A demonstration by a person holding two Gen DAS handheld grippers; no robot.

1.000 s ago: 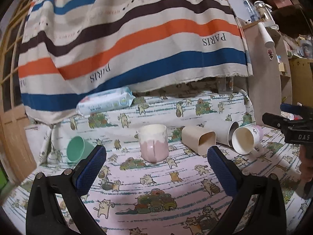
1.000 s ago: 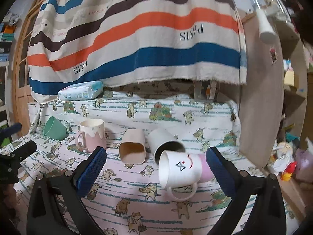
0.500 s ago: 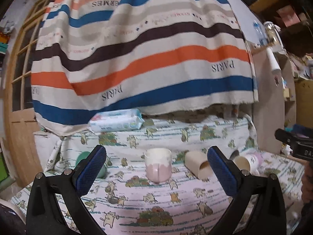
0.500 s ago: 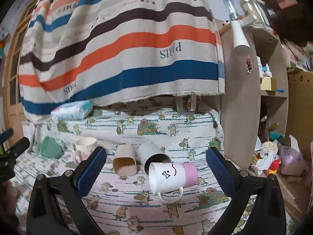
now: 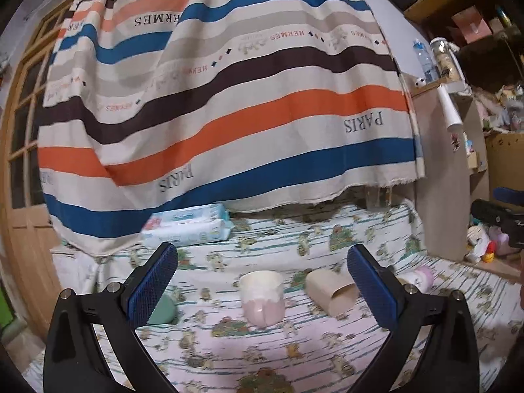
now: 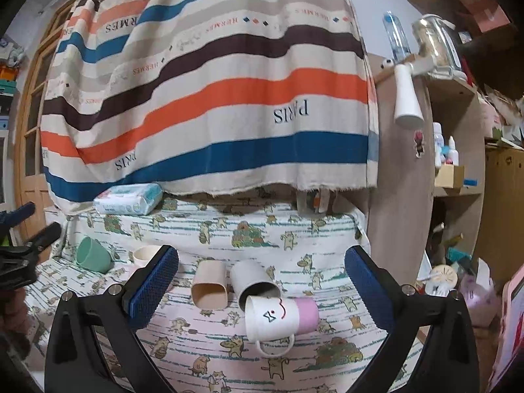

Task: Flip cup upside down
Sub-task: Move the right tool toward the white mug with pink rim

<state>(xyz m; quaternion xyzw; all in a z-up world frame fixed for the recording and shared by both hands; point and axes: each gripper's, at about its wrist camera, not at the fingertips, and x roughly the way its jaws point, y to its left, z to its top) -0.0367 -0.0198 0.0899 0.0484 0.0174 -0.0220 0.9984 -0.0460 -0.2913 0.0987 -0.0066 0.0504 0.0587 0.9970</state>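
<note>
We hold our left hand-held gripper (image 5: 262, 286) up over the tabletop (image 5: 229, 357), which has a cloth with little animals on it. Its two blue pads are wide apart and nothing is between them. Our right hand-held gripper (image 6: 261, 285) is wide apart too, and it holds nothing.

In the right wrist view, the white and pink cup with a face (image 6: 281, 315) lies on its side in front of us, with its handle toward us. A grey cup (image 6: 253, 280) lies on its side just behind it, touching it. A tan cup (image 6: 209, 286) lies beside the grey one.

The pink and cream mug (image 5: 262, 298) stands up straight. A green cup (image 6: 93, 255) lies tipped over at the left. A pack of wipes (image 6: 129, 199) sits at the back, under the striped cloth (image 6: 209, 98).
</note>
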